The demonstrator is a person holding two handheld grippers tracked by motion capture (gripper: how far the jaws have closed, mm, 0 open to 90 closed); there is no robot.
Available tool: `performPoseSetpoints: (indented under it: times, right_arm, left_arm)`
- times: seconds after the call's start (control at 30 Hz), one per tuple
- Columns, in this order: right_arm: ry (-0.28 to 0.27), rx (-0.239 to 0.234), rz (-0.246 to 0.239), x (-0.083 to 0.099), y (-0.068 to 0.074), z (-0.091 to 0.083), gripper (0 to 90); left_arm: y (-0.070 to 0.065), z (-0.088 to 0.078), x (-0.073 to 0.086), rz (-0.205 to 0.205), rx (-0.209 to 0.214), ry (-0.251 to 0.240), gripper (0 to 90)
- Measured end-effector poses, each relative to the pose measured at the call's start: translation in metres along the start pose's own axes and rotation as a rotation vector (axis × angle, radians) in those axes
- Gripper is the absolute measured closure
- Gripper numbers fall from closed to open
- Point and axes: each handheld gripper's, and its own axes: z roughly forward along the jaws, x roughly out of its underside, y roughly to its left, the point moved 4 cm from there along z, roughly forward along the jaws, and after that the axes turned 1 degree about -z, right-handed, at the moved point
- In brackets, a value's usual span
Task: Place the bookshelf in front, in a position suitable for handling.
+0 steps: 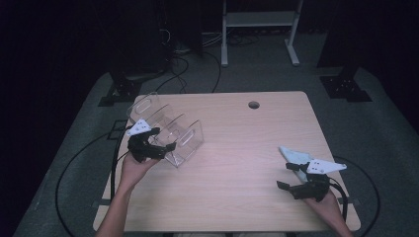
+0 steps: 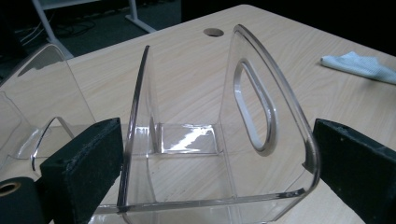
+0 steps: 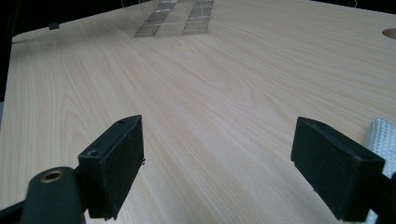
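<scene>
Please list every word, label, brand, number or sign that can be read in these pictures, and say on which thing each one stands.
There are none to read.
The clear acrylic rack bears no print or label.
The white cloth shows a weave and no letters.
The wooden table is plain grain with one round hole.
The left gripper and right gripper carry no legible marking.

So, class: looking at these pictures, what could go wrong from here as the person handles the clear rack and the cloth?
1. The left gripper straddles an end section of the clear acrylic rack with its jaws wide; closing on smooth curved walls, it may slip or tip the rack.
2. The rack sits near the table's left edge and could be pushed off.
3. The right gripper is open beside the white cloth, not around it, so closing may miss it.
</scene>
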Motion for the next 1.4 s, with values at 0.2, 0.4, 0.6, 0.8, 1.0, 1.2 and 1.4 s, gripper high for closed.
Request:
performPoseSetpoints:
  times: [0.2, 0.4, 0.6, 0.8, 1.0, 1.2, 1.4]
  right_arm:
    - [-0.005, 0.005, 0.009, 0.0, -0.001, -0.004, 16.6]
    - [-0.012, 0.011, 0.017, 0.0, -0.003, -0.006, 16.6]
    - [-0.015, 0.013, 0.015, -0.001, -0.005, -0.005, 16.7]
    - [-0.015, 0.016, 0.022, -0.001, -0.005, -0.005, 16.8]
    - [-0.024, 0.017, 0.022, -0.002, -0.005, -0.005, 17.4]
    - [-0.015, 0.023, 0.023, 0.0, -0.007, -0.004, 17.3]
    - [-0.012, 0.025, 0.023, 0.0, -0.008, -0.004, 17.3]
  left_arm:
    - [0.0, 0.002, 0.0, -0.003, 0.0, -0.003, 5.1]
    - [-0.001, 0.002, 0.0, -0.005, -0.006, -0.001, 5.5]
    - [-0.01, 0.006, -0.001, 0.002, -0.01, -0.001, 5.5]
    - [-0.035, 0.015, -0.005, 0.019, 0.001, 0.013, 5.5]
    - [-0.077, 0.032, -0.009, 0.028, 0.024, -0.011, 5.3]
    - [-0.114, 0.046, -0.013, 0.034, 0.039, -0.005, 4.9]
    - [-0.141, 0.057, -0.015, 0.042, 0.069, -0.012, 3.7]
